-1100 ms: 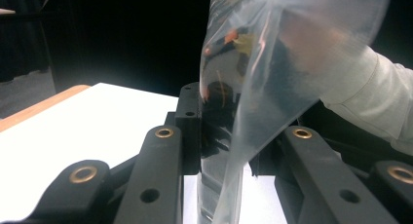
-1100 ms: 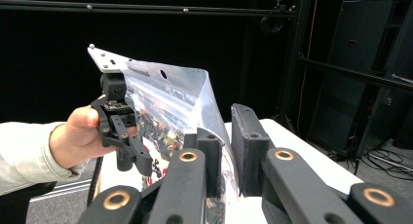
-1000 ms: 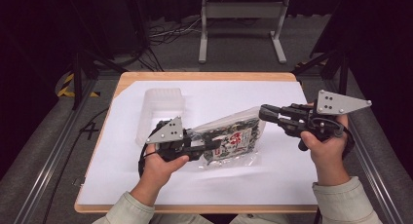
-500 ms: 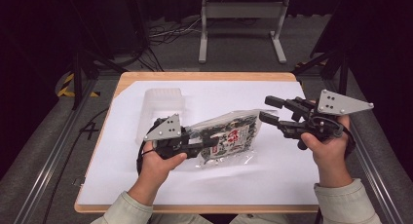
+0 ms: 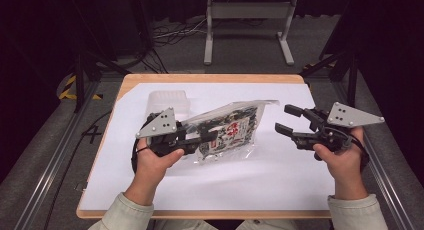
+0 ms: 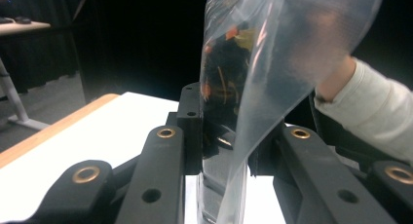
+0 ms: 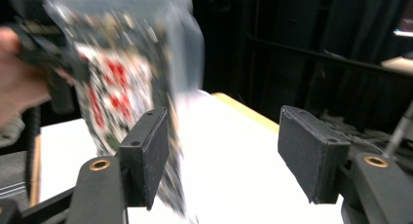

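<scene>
Left gripper (image 5: 212,136) clamped on a clear snack bag (image 5: 231,128); right gripper (image 5: 288,121) spread wide and holding nothing.

In the left gripper view we see our two black jaws closed on the clear plastic of the bag (image 6: 253,87), which rises from between them with its dark contents visible through the film. From the high view we note the bag is held over the middle of the white sheet (image 5: 260,180) covering the wooden table (image 5: 210,78), its printed face turned up and its far end reaching toward the right gripper. That gripper sits just beside the bag's right edge, apart from it, jaws well separated. In the right gripper view (image 7: 224,156) the bag (image 7: 126,83) appears blurred beyond the left jaw. We also record a translucent plastic container (image 5: 170,101) lying on the sheet behind the left hand (image 5: 155,162).
</scene>
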The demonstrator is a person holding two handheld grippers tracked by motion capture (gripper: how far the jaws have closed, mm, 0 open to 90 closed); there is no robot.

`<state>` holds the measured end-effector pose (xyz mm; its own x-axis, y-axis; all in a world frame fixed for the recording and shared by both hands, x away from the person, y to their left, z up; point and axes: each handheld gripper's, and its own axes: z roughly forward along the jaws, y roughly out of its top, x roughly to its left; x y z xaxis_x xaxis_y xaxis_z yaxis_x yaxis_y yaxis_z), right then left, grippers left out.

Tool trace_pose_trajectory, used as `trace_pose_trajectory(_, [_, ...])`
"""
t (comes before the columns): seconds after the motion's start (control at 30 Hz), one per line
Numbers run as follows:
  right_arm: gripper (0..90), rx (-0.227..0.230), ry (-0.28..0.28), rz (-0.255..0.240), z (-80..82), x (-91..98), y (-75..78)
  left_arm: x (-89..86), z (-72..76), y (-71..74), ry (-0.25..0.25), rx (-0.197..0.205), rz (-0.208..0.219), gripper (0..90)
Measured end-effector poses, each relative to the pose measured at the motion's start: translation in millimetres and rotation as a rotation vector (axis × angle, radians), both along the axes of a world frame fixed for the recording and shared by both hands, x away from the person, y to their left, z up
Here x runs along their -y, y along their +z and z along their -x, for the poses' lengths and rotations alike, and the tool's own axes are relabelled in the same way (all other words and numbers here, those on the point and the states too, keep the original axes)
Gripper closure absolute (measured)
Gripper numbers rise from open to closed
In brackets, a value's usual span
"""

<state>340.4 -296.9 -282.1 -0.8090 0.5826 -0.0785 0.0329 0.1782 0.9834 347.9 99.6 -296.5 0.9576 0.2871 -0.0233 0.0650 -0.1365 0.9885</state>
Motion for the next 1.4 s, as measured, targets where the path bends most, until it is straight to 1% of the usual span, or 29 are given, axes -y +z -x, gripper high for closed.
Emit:
trace_pose_trajectory(0.03, [37.2, -0.012, -0.010, -0.002, -2.2, 2.1, -4.6, -1.3, -0.3, 1.6, 0.002, 0.003, 0.000, 72.6])
trace_pose_trajectory(0.07, [37.2, -0.026, -0.018, 0.008, -5.0, 3.5, -8.4, -2.4, -0.3, 2.6, 0.009, 0.005, 0.001, 72.6])
trace_pose_trajectory(0.13, [37.3, -0.037, -0.039, 0.026, -8.2, 6.3, -13.6, -6.3, -0.7, 6.0, 0.023, 0.014, -0.001, 72.6])
trace_pose_trajectory(0.17, [37.2, -0.051, -0.040, 0.016, -9.8, 8.3, -16.3, -6.3, -0.7, 6.0, 0.023, 0.014, -0.001, 72.6])
trace_pose_trajectory(0.2, [37.0, -0.062, -0.041, 0.014, -10.7, 9.5, -18.1, -9.6, -1.1, 9.5, 0.049, 0.029, -0.003, 72.6])
trace_pose_trajectory(0.23, [37.0, -0.062, -0.041, 0.014, -10.7, 9.5, -18.1, -9.6, -1.1, 9.5, 0.049, 0.029, -0.003, 72.6])
trace_pose_trajectory(0.27, [36.5, -0.071, -0.052, 0.024, -11.9, 11.4, -21.3, -11.2, -0.8, 11.4, 0.064, 0.033, -0.001, 72.6])
trace_pose_trajectory(0.33, [36.2, -0.075, -0.055, 0.028, -12.1, 12.1, -22.2, -14.0, -0.6, 13.9, 0.077, 0.039, -0.003, 72.6])
trace_pose_trajectory(0.4, [36.2, -0.077, -0.071, 0.037, -12.5, 14.3, -24.7, -16.6, -0.8, 15.0, 0.083, 0.046, 0.002, 72.6])
trace_pose_trajectory(0.5, [36.2, -0.082, -0.086, 0.038, -13.7, 18.5, -27.3, -21.1, -1.4, 16.3, 0.104, 0.048, 0.003, 72.6])
trace_pose_trajectory(0.6, [36.2, -0.088, -0.104, 0.047, -14.8, 21.6, -29.9, -25.4, -2.4, 17.2, 0.126, 0.045, 0.014, 72.6])
trace_pose_trajectory(0.87, [36.2, -0.104, -0.127, 0.058, -16.8, 27.4, -36.4, -35.5, -7.0, 19.2, 0.234, 0.066, 0.017, 72.5])
trace_pose_trajectory(1.03, [36.2, -0.107, -0.136, 0.054, -16.2, 29.7, -37.8, -44.6, -11.4, 19.5, 0.272, 0.065, 0.050, 72.5])
trace_pose_trajectory(1.1, [36.2, -0.109, -0.141, 0.056, -15.5, 30.7, -38.1, -46.9, -13.8, 19.6, 0.296, 0.067, 0.060, 72.5])
trace_pose_trajectory(1.27, [36.2, -0.118, -0.151, 0.053, -14.0, 33.8, -40.2, -51.3, -21.7, 20.6, 0.321, 0.061, 0.077, 72.5])
trace_pose_trajectory(1.4, [36.2, -0.125, -0.159, 0.056, -14.1, 35.9, -42.7, -55.0, -28.2, 24.9, 0.338, 0.053, 0.063, 72.5])
